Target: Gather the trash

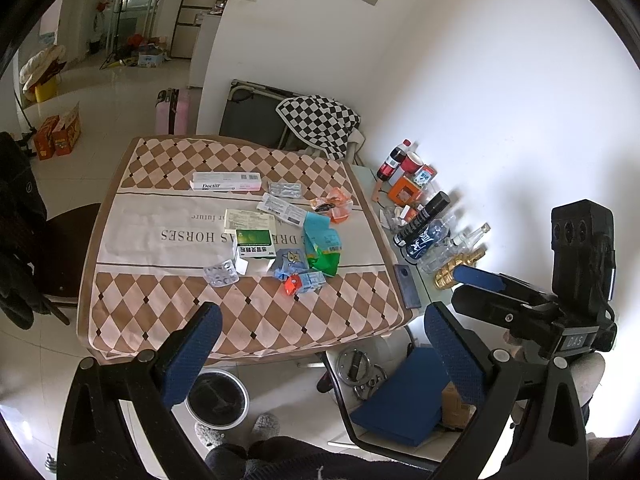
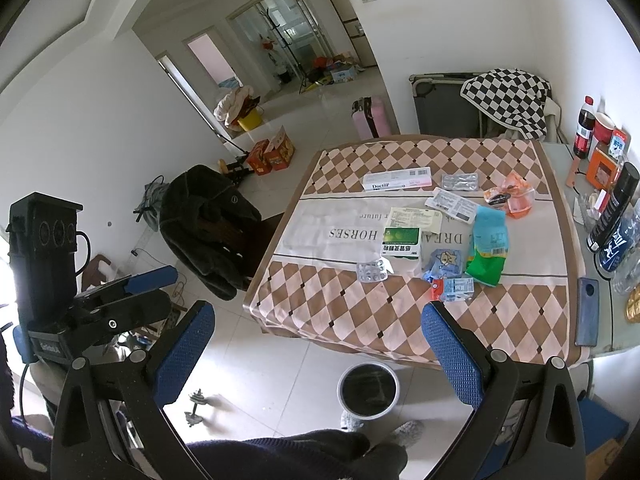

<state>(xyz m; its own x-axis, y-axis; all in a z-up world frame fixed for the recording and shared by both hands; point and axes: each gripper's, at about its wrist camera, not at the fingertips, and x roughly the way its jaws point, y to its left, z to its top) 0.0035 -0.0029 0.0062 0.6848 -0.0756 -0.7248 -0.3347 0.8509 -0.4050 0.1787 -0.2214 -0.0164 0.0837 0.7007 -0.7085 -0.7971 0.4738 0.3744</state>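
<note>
Blue-padded left gripper and right gripper both spread wide, empty; wrappers litter table; bin on floor below.

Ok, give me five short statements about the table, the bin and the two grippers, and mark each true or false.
1. Both the left gripper and the right gripper are open and empty. True.
2. The bin stands on the table. False: it is on the floor, by the table's near edge.
3. The green packet is already in the bin. False: it lies on the tablecloth.
4. A blister pack touches the green-and-white box. True.
5. The phone lies among the wrappers. False: it lies apart, off the cloth.
</note>
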